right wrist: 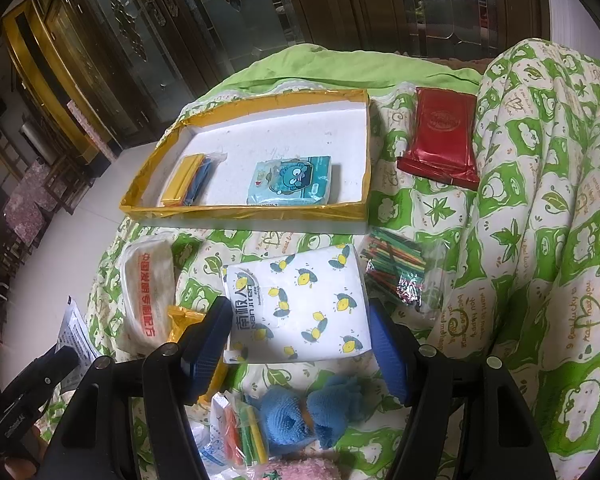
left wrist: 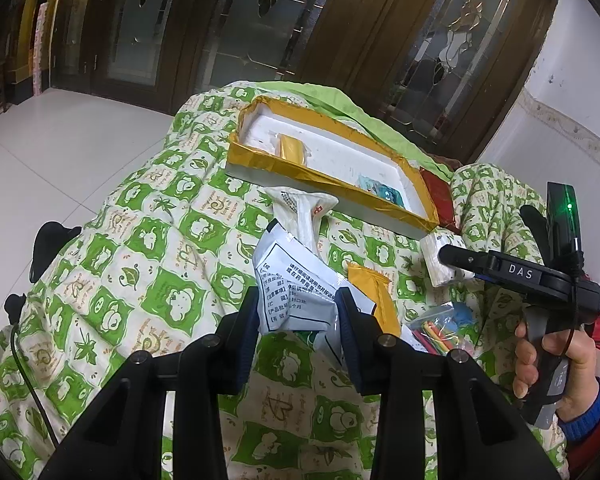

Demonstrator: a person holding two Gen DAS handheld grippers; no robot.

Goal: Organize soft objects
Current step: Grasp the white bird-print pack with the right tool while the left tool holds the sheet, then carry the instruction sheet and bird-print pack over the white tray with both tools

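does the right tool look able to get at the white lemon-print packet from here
Probably yes: the white lemon-print packet lies flat on the quilt directly between the open right tool fingers, nothing covering it.

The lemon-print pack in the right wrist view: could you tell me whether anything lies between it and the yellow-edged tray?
Nothing visible blocks it. The lemon-print pack sits between the open right tongs, and only bare quilt separates it from the tray. The tray's floor beside the blue cartoon packet looks free.

"DAS" on the right hand-held gripper (left wrist: 456,262); "NanJiren" on the lemon-print pack (right wrist: 300,304)
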